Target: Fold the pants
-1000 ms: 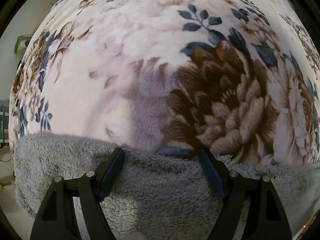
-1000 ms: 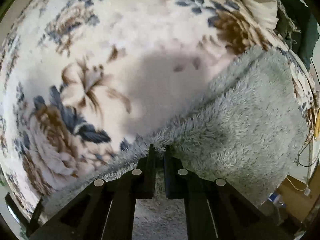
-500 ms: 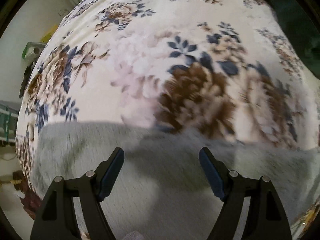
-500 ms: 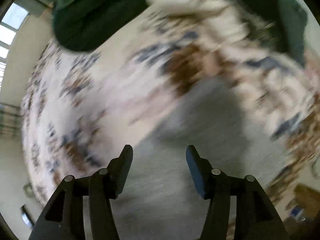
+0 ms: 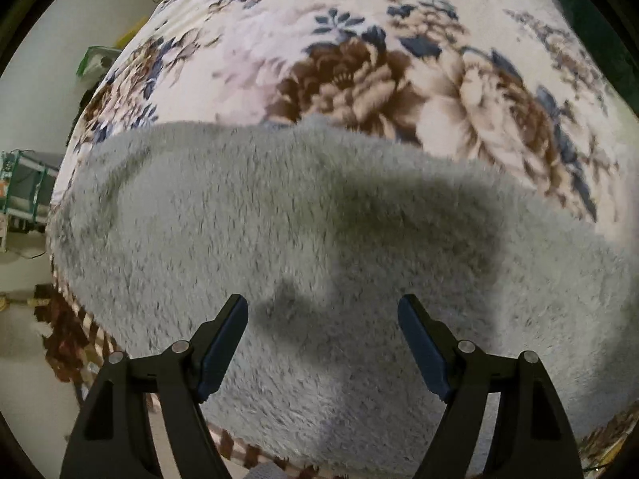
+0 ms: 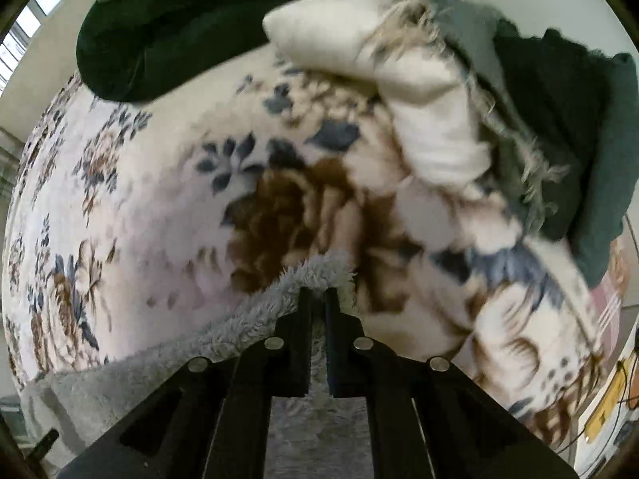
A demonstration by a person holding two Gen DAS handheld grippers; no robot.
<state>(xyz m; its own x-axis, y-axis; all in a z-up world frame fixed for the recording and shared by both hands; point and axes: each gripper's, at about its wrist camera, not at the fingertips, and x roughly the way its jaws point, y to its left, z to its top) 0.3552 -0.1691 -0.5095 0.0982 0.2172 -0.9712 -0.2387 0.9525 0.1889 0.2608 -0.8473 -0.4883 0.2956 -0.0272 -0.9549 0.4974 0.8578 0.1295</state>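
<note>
Blanket: a cream plush spread with brown and navy flowers, covering the bed and filling the background of both views; in the left wrist view its patterned edge drops away at the lower left toward a pale floor.

Pants: grey, fluffy fabric lying on the blanket. In the left wrist view they stretch as a broad band across the middle and lower picture, their far edge running unevenly from left to right against the large brown flower, with a dark shadow over the centre. In the right wrist view only a strip shows, rising from the lower left to a raised peak at the fingertips.

Dark green cloth: a heap at the top of the right wrist view, with more of it along the right side, resting on the blanket well beyond the pants.

Cream cloth: a bundled, frayed-edged piece beside the green cloth at the upper right, apart from the pants.

Left gripper: released, its two fingers spread wide above the pants with grey fabric showing between them; nothing is caught in it.

Right gripper: clenched on the pants, its fingers nearly together with the fluffy edge pinched between them and bunching up just past the tips.

Green crate: at the far left edge of the left wrist view, off the bed.
</note>
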